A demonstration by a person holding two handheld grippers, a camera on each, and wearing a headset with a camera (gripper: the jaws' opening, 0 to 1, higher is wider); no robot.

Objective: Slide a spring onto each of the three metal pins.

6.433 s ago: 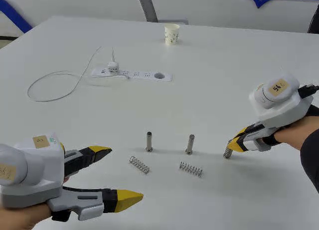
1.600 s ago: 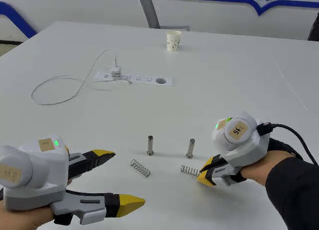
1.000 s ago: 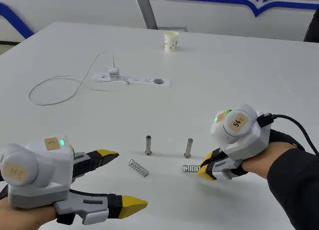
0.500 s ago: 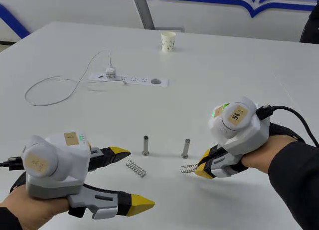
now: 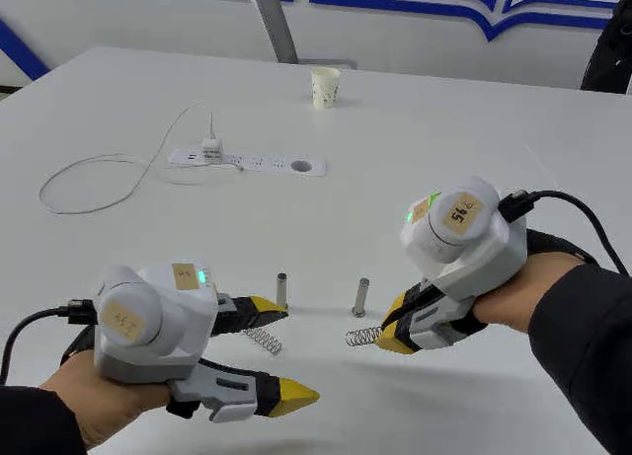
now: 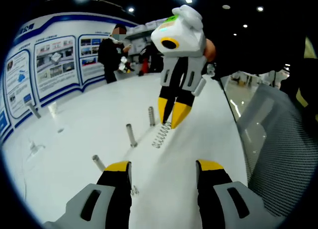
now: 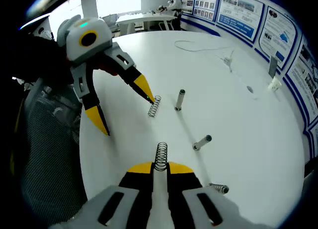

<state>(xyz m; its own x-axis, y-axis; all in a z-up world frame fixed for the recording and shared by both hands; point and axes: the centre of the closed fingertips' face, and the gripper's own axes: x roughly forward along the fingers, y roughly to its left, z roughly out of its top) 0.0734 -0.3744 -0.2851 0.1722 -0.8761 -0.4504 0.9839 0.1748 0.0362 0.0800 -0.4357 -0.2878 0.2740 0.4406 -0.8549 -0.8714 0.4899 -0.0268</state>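
Two bare metal pins [image 5: 281, 289] [image 5: 360, 297] stand upright on the white table [image 5: 415, 129]. My right gripper [image 5: 388, 339] is shut on one end of a spring [image 5: 363, 335], held level just in front of the right-hand pin. In the right gripper view that spring [image 7: 160, 157] sticks out past my shut right gripper [image 7: 155, 168], and a third pin [image 7: 218, 188] wears a spring. My left gripper [image 5: 281, 354] is open. Its upper fingertip [image 5: 269, 306] is beside a loose spring [image 5: 264, 339] that lies flat. In the left gripper view, the held spring [image 6: 161, 134] hangs from the right gripper [image 6: 174, 112].
A white power strip [image 5: 247, 163] with a plug and looping cable [image 5: 99, 174] lies at the back left. A paper cup [image 5: 325, 87] stands far back. A mesh chair back [image 6: 278, 139] is at the table's edge.
My right gripper left the third pin, shut on a spring lying on the table and lifted it. My left gripper has moved in toward the other loose spring.
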